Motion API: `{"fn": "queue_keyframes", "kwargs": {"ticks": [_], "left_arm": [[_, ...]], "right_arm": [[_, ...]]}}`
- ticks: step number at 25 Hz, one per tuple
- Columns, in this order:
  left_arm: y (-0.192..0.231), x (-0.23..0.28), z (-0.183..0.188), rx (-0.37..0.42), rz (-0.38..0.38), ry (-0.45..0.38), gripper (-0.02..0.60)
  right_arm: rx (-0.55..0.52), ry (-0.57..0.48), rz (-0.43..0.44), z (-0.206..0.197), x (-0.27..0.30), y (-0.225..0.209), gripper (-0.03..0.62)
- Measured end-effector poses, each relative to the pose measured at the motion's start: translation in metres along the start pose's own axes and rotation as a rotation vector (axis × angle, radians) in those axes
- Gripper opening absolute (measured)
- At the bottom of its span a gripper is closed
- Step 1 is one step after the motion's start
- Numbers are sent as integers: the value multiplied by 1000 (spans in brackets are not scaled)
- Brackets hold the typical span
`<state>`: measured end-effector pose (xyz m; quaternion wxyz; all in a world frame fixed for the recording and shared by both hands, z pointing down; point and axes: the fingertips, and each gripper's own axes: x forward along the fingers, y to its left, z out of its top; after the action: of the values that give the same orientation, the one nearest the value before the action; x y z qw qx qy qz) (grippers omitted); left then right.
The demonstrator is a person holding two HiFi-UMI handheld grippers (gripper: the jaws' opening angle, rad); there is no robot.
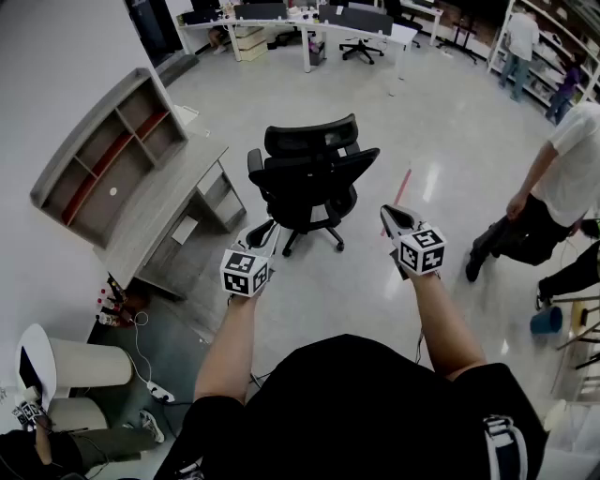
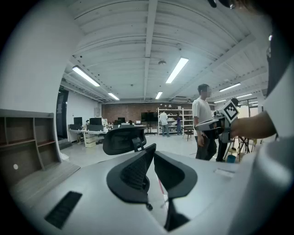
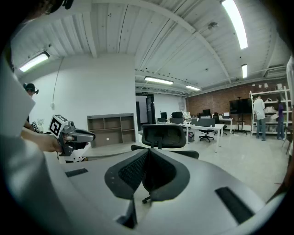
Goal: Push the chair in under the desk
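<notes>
A black office chair [image 1: 309, 183] stands on the open floor, its back toward me and turned away from the grey desk [image 1: 159, 216] with a shelf hutch at the left. My left gripper [image 1: 264, 232] hovers just short of the chair's near left side, jaws shut and empty. The right gripper [image 1: 388, 215] is held to the chair's right, also shut with nothing in it. In the left gripper view the chair's headrest [image 2: 124, 140] shows beyond the closed left gripper [image 2: 153, 150]. The right gripper view has the chair [image 3: 164, 136] straight ahead of the closed right gripper [image 3: 147, 153], desk hutch [image 3: 112, 128] behind.
A person [image 1: 562, 178] stands at the right, another sits low beside a blue bucket [image 1: 547, 321]. Red tape [image 1: 403, 186] marks the floor. White cylinders [image 1: 89, 364], a power strip [image 1: 159, 391] and cables lie left of me. Far desks [image 1: 309, 23] and shelves line the back.
</notes>
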<state>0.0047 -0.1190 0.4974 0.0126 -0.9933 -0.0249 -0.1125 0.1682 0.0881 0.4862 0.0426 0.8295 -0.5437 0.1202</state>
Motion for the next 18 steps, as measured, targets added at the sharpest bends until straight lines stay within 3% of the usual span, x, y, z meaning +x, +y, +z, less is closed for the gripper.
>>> {"fn": "queue_keyframes", "kwargs": {"ticks": [18], "left_arm": [[32, -9, -11, -25, -31, -11, 58]], "right_arm": [[-19, 6, -57, 7, 17, 20, 2]]}}
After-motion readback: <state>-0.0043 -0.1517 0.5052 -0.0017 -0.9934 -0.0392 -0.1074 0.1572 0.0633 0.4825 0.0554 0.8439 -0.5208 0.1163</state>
